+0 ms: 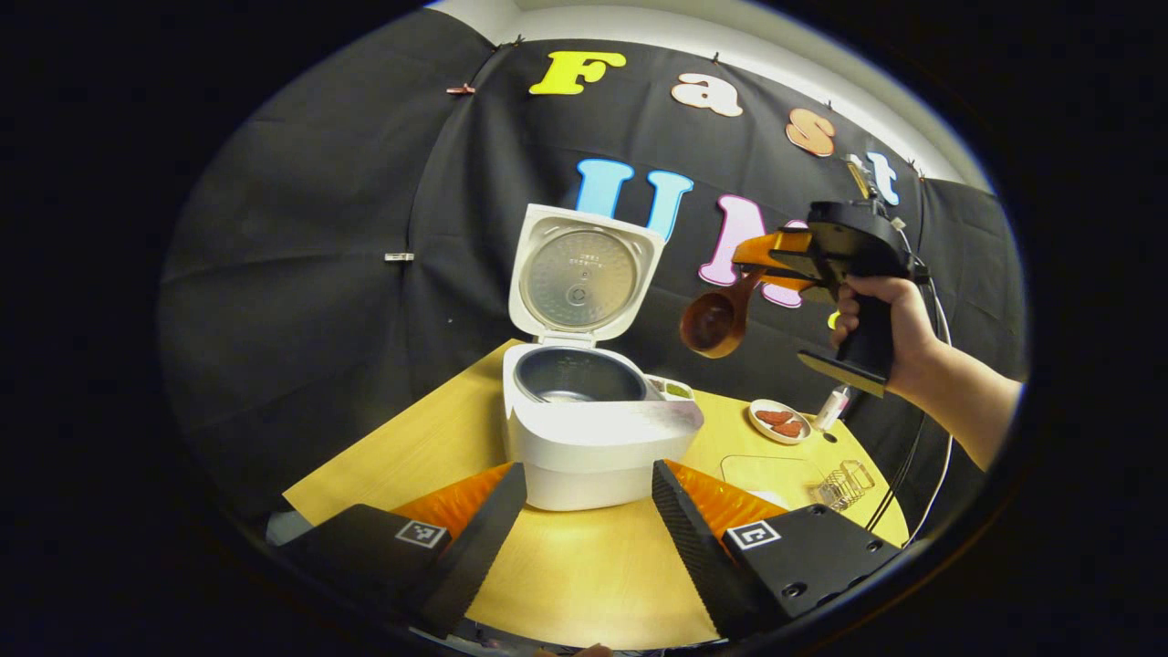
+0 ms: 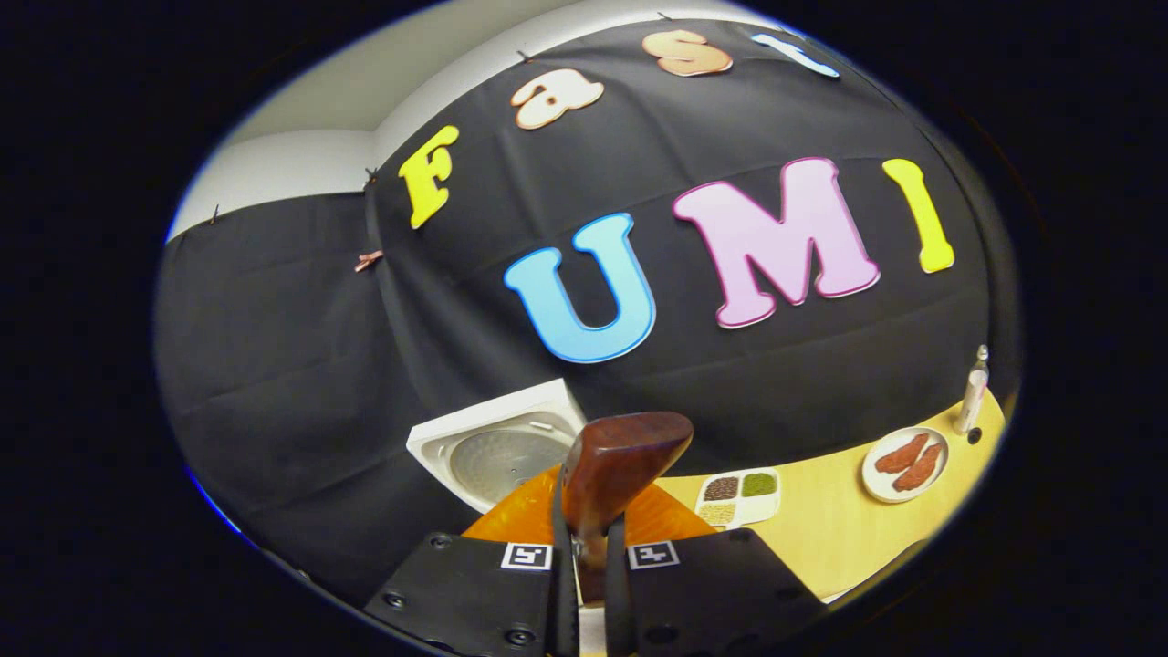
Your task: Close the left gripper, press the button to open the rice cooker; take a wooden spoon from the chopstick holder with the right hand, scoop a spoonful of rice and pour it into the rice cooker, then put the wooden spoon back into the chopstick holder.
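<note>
**Holding the spoon above the open cooker**

Your pale wooden table (image 1: 602, 566) sits in a black-cloth booth with white wall above. On it the white rice cooker (image 1: 584, 438) stands lid-up, its dark pot partly hidden by the rim. Your left gripper (image 1: 589, 520) gapes wide before it. Your right gripper (image 2: 591, 557) pinches the brown wooden spoon (image 2: 616, 470) by its handle, bowl raised right of the lid; its contents can't be made out

The left gripper view was aimed low across the table (image 1: 584, 566) at the rice cooker (image 1: 584, 429), near, at twelve o'clock; the right gripper view was raised toward the wall, the cooker's lid (image 2: 497, 452) shared at seven o'clock.
</note>
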`<state>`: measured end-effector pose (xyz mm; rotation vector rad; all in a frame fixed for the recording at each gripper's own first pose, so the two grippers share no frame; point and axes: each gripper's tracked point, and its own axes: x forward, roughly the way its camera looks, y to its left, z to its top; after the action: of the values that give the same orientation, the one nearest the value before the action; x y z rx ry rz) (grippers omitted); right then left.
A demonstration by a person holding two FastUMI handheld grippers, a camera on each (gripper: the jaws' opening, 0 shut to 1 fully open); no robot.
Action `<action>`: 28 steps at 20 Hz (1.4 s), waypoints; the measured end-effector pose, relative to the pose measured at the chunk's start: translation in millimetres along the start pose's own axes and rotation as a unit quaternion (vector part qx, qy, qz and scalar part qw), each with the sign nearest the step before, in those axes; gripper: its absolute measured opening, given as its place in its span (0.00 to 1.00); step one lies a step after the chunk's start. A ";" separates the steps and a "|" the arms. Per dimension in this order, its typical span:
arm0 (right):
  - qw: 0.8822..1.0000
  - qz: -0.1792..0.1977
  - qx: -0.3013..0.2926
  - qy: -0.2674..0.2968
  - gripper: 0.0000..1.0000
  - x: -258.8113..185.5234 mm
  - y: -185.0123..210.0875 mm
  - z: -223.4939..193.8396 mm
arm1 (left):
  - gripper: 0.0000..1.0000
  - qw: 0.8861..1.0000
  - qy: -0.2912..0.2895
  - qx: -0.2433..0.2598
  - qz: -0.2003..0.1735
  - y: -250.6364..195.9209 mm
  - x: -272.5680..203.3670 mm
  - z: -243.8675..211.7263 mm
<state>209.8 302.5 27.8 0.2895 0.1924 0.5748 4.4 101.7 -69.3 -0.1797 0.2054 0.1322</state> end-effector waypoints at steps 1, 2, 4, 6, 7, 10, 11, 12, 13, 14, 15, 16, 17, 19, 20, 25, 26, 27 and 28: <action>1.000 -0.015 0.000 -0.007 0.16 -14.6 -18.9 7.7 | 0.96 1.000 0.001 0.003 -0.005 -6.7 0.8 -0.1; 0.999 -0.032 0.003 -0.014 0.16 -27.4 -36.4 12.1 | 0.96 1.000 0.003 0.007 -0.011 -14.0 1.2 -0.8; 0.997 -0.067 0.014 -0.019 0.16 -53.3 -77.3 19.1 | 0.96 1.000 0.005 0.013 -0.027 -30.2 4.9 -0.2; 0.994 -0.105 0.019 -0.021 0.15 -78.0 -119.4 26.6 | 0.96 0.999 0.007 0.020 -0.041 -47.9 8.7 1.3; 0.992 -0.121 0.023 -0.024 0.15 -92.0 -139.4 32.3 | 0.96 0.999 0.008 0.023 -0.048 -56.9 11.3 3.1; 0.986 -0.162 0.031 -0.035 0.15 -131.3 -193.5 47.7 | 0.96 0.998 0.011 0.028 -0.064 -86.2 18.9 4.9; 0.983 -0.176 0.033 -0.036 0.15 -144.9 -213.9 53.7 | 0.96 0.997 0.013 0.030 -0.066 -94.7 20.9 4.1; 0.981 -0.189 0.035 -0.034 0.15 -152.4 -229.7 51.5 | 0.96 0.997 0.014 0.033 -0.068 -104.4 22.2 3.7; 0.978 -0.200 0.041 -0.032 0.16 -161.8 -247.2 50.6 | 0.96 0.997 0.015 0.038 -0.067 -112.5 23.4 3.9; 0.977 -0.208 0.045 -0.029 0.16 -168.0 -262.1 48.9 | 0.95 0.997 0.015 0.040 -0.065 -119.5 24.0 4.0; 0.975 -0.217 0.047 -0.025 0.15 -174.5 -279.1 44.5 | 0.95 0.997 0.016 0.040 -0.061 -126.6 23.7 5.4; 0.973 -0.224 0.045 -0.020 0.16 -179.1 -293.6 40.0 | 0.95 0.998 0.018 0.037 -0.057 -132.6 24.3 4.7; 0.972 -0.232 0.043 -0.014 0.16 -184.0 -308.8 33.8 | 0.95 0.998 0.020 0.033 -0.051 -137.9 23.1 4.6; 0.969 -0.241 0.045 0.003 0.16 -188.9 -335.9 17.2 | 0.96 0.999 0.025 0.027 -0.035 -147.3 20.2 3.1; 0.968 -0.243 0.053 0.013 0.16 -190.6 -347.5 7.5 | 0.96 0.999 0.025 0.027 -0.027 -151.7 18.6 2.7; 0.965 -0.243 0.072 0.061 0.16 -189.2 -388.0 -40.7 | 0.96 0.999 0.037 0.025 0.006 -176.4 12.3 -8.2; 0.965 -0.241 0.073 0.068 0.16 -187.8 -391.6 -47.3 | 0.96 0.999 0.039 0.029 0.009 -182.7 10.6 -9.0; 0.965 -0.240 0.076 0.074 0.16 -186.3 -395.3 -54.1 | 0.96 0.999 0.040 0.034 0.011 -188.9 9.2 -8.9; 0.964 -0.240 0.081 0.078 0.16 -184.9 -399.3 -62.1 | 0.96 0.998 0.040 0.039 0.012 -194.1 8.8 -9.0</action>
<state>243.5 -107.2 -140.9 0.3413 0.4498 0.0984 40.0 -88.4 -48.1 -0.1054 0.2918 0.1409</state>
